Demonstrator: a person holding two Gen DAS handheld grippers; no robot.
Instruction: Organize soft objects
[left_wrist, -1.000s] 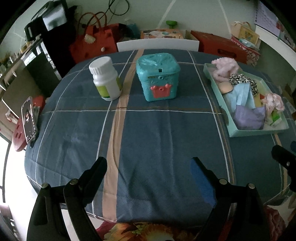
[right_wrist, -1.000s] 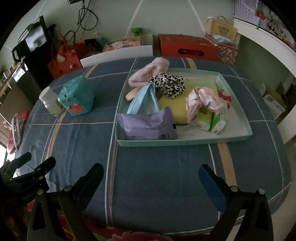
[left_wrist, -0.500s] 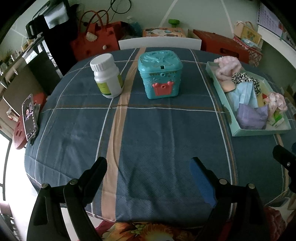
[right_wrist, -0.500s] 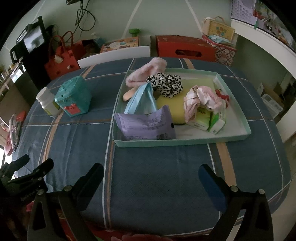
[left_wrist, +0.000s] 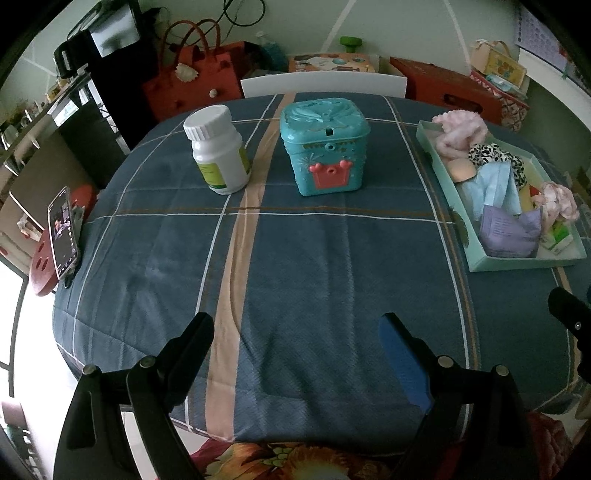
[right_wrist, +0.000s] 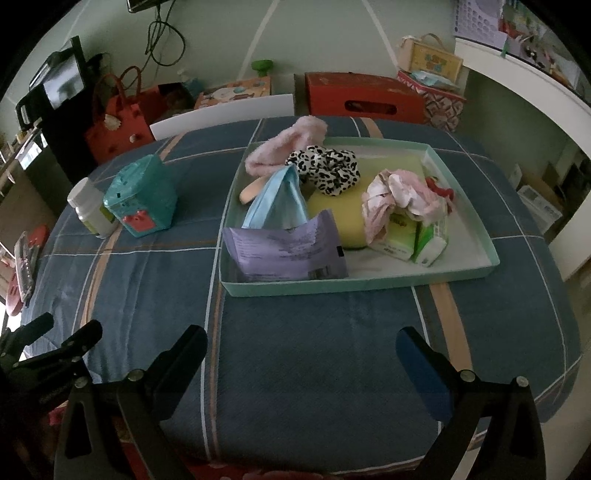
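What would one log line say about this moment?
left tool: open, empty | right tool: open, empty | tray: soft items piled | teal box: beside tray

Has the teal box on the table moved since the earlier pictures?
No. The teal box stands beside the white bottle, on the same side of the tablecloth's beige stripe as before.

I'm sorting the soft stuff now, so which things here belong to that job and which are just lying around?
Job: tray, pink fuzzy band, leopard scrunchie, blue pouch, purple packet, yellow sponge, pink cloth, tissue packs.

Lying about: white bottle, teal box, phone.
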